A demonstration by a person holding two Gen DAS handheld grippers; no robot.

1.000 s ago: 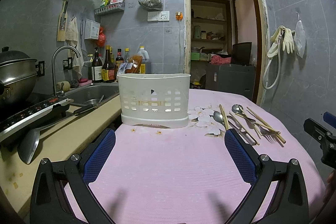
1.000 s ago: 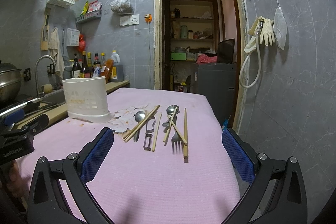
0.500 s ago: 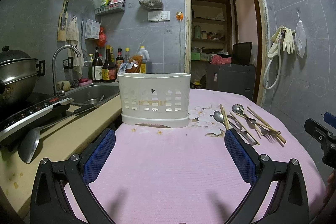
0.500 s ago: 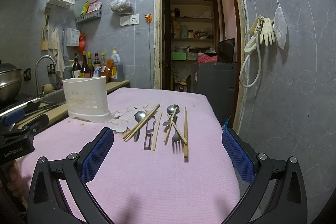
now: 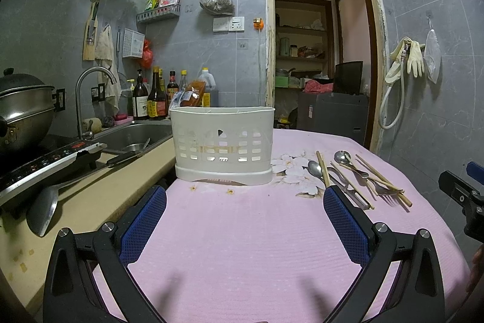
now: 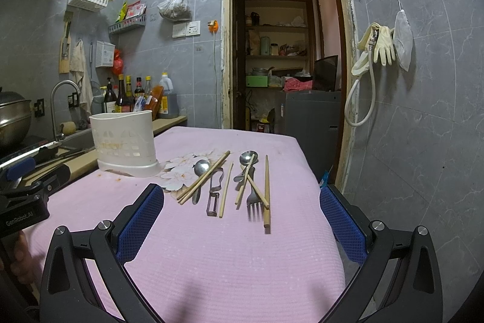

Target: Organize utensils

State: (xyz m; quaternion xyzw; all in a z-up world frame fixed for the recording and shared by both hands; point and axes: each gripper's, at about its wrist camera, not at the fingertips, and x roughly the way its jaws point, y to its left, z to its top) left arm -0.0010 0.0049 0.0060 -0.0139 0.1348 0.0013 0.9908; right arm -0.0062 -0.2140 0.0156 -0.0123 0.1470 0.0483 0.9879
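Observation:
A white slotted utensil holder (image 5: 223, 144) stands on the pink tablecloth (image 5: 242, 232); it also shows in the right wrist view (image 6: 125, 143). To its right lie loose utensils: several wooden chopsticks (image 6: 266, 189), two spoons (image 6: 201, 167), a fork (image 6: 251, 199) and a peeler (image 6: 214, 192). They show in the left wrist view too, with a spoon (image 5: 314, 170) nearest the holder. My left gripper (image 5: 245, 220) is open and empty, in front of the holder. My right gripper (image 6: 242, 220) is open and empty, just short of the utensils.
A beige counter (image 5: 99, 196) adjoins the table on the left, with a sink (image 5: 133, 135), faucet (image 5: 87, 99), induction cooker (image 5: 45, 159), steel pot (image 5: 21, 108), a ladle (image 5: 45, 208) and bottles (image 5: 154, 96). An open doorway (image 6: 284, 59) is behind; gloves (image 6: 381, 44) hang on the right wall.

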